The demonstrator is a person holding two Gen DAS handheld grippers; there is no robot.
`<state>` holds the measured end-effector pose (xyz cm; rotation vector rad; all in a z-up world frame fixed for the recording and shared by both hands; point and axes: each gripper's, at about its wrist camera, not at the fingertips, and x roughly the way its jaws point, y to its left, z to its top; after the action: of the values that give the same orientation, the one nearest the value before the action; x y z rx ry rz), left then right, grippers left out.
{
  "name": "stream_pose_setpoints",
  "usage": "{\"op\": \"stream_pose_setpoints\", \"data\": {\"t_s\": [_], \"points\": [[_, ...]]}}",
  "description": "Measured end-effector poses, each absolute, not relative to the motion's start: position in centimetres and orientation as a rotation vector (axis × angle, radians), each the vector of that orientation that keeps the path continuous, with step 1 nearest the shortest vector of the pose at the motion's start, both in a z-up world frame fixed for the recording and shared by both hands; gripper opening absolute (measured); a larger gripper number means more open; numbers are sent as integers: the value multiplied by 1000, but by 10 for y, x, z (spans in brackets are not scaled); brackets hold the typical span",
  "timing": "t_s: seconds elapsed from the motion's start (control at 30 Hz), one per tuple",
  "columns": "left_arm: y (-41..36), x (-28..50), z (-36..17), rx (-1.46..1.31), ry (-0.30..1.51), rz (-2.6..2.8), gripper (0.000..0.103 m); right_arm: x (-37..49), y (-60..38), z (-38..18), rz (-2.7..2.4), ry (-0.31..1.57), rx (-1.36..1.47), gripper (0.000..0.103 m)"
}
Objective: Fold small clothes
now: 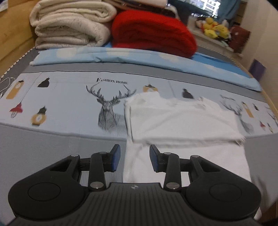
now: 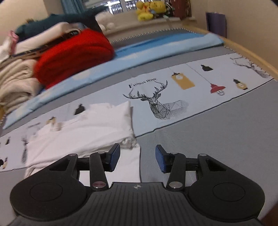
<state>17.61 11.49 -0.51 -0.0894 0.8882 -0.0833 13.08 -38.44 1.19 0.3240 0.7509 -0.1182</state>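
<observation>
A small white garment [image 1: 184,121] lies folded over itself on the printed bed sheet, its upper layer ending in a frayed edge across the lower one. My left gripper [image 1: 134,157] hovers above the garment's near left corner, open, with nothing pinched between its blue pads. In the right wrist view the same white garment [image 2: 90,128] lies left of centre, with a bunched corner by the left pad. My right gripper [image 2: 138,158] hangs open over the garment's right edge and the grey sheet, holding nothing.
Folded cream blankets [image 1: 69,22] and a red blanket [image 1: 152,33] are stacked at the far side of the bed. A light blue folded sheet [image 1: 139,59] lies in front of them. A wooden bed rail [image 2: 246,53] runs along the right. Yellow plush toys [image 2: 149,8] sit on a ledge.
</observation>
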Motion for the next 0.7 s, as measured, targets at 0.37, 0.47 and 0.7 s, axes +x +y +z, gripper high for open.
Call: {"op": "stream_pose_setpoints", "data": {"t_s": [0.37,0.47,0.7], "points": [[129,27,-104,-207,1101,-56,28,28,-384,-61,-177,945,419,41],[134,23,-115,-248,1152,-70,28,27,-387,-71,-150,973,452,41],[155,22,-132,-341,1227,-20,28,25,-392,-101,-198,1091,401,41]]}}
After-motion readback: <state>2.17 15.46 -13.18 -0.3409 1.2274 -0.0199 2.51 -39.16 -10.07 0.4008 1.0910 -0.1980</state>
